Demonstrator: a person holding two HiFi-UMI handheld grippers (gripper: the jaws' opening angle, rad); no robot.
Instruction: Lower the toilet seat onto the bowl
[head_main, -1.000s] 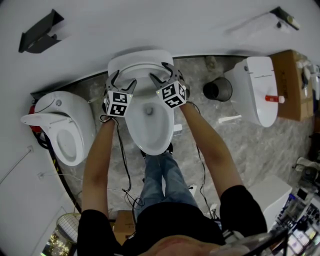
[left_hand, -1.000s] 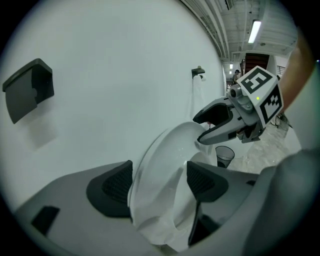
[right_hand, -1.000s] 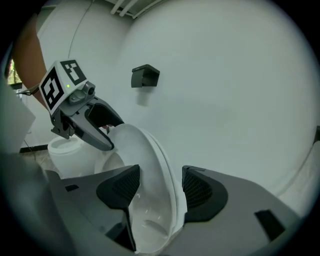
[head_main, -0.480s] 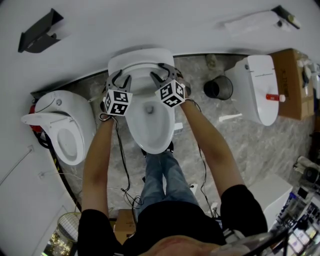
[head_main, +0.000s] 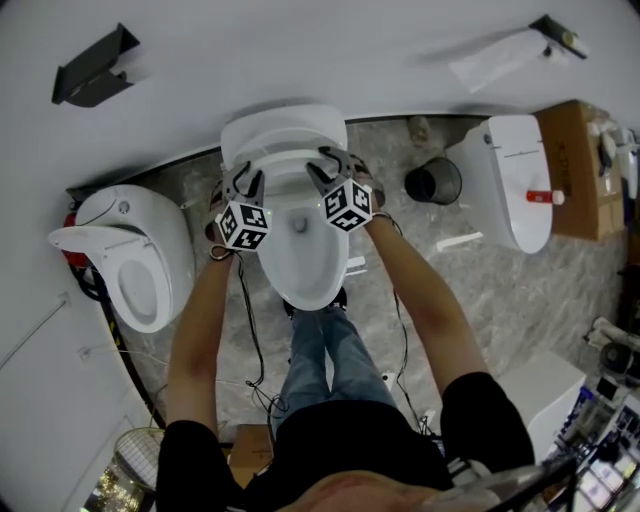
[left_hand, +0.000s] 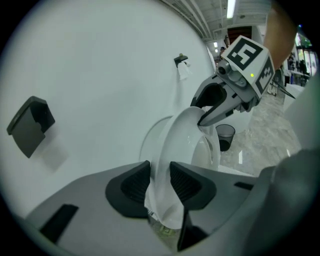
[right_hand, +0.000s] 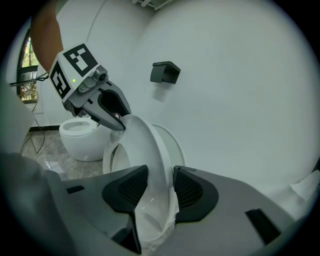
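Note:
The white toilet seat (head_main: 284, 162) stands raised in front of its lid (head_main: 284, 124), above the bowl (head_main: 300, 250) in the middle of the head view. My left gripper (head_main: 243, 184) is shut on the seat's left side, and its pads press the white ring (left_hand: 165, 160); its jaws have just been closing. On the seat's right side my right gripper (head_main: 328, 168) is shut in the same way, with the ring (right_hand: 152, 155) pinched between its pads, its jaws also just closing. Each gripper shows in the other's view: the right gripper (left_hand: 212, 107), the left gripper (right_hand: 112, 120).
A second toilet (head_main: 130, 262) stands at the left with its lid up, a third (head_main: 510, 180) at the right. A black bin (head_main: 434, 181) and a cardboard box (head_main: 578, 165) sit right of the bowl. Cables trail over the marble floor. A black bracket (head_main: 95, 72) hangs on the wall.
Both grippers' jaws have closed onto the seat's sides and shifted a little toward the person. The seat has come slightly away from the lid.

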